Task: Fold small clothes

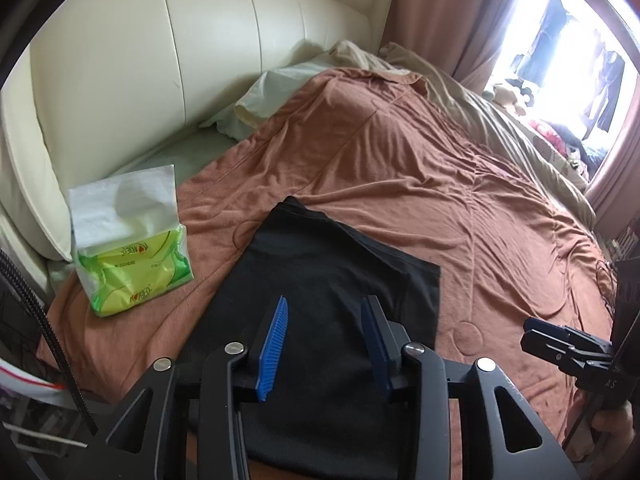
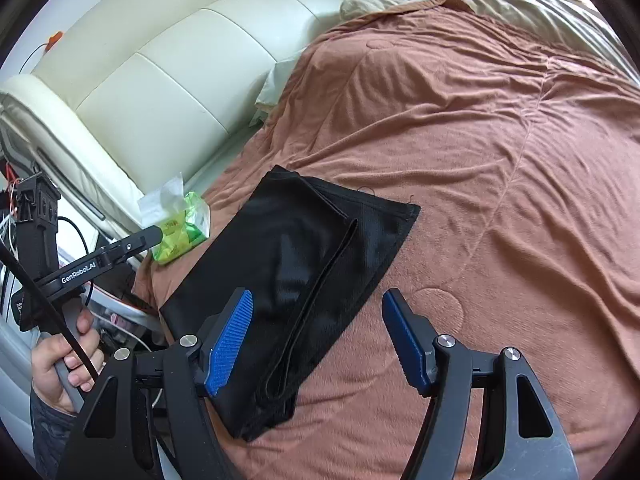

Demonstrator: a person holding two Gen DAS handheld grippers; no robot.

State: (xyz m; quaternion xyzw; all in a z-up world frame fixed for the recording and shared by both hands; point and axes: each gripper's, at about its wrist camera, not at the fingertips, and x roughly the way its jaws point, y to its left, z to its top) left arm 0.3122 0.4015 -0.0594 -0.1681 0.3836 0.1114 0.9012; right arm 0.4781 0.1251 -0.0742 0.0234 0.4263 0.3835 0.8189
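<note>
Bed w/ brown blanket [image 2: 460, 160]: folded black garment [image 2: 304, 264], tissue pack [image 1: 132, 264], prob. pillow [image 1: 256, 108].

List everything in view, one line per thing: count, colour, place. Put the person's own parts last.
black garment: one, black, folded flat on the blanket near the front edge of the bed.
tissue pack: one, green and yellow with white tissue sticking up, on the blanket left of the garment.
blanket: one, rust brown, spread over the bed.
headboard: one, cream, padded, behind the bed.
pillow: one, pale, at the headboard.
curtain: one, pinkish brown, beside the bright window.
left tongs: one, black with blue pads, open above the garment.
right tongs: one, black with blue pads, open over the garment's near edge.
hand: one, gripping the left handle.
</note>
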